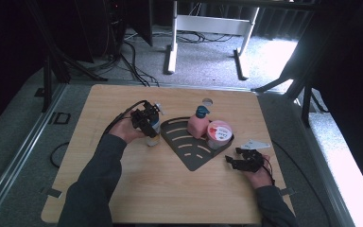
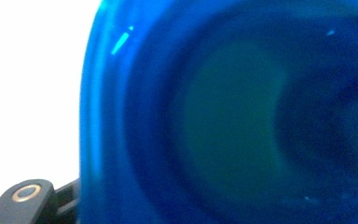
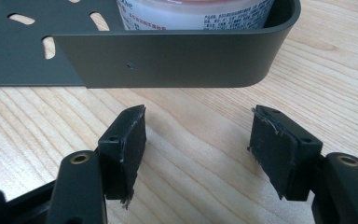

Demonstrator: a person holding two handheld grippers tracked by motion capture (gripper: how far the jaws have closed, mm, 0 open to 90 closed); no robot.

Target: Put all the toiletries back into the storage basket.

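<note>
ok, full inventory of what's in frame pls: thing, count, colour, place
table: 1, light wood, centre of the high view
corner rack: 1, dark grey, slotted, mid-table
pink bottle: 1, pink with teal cap, standing in the rack
tub: 1, white with pink lid, in the rack beside the pink bottle
blue bottle: 1, translucent blue in the left gripper view, held upright just left of the rack
desk frame: 1, white, on the floor beyond the table
cables: several, black, on the floor beyond the table
left gripper: 1, black, closed on the blue bottle
right gripper: 1, black, jaws open, on the table facing the rack's wall
</note>
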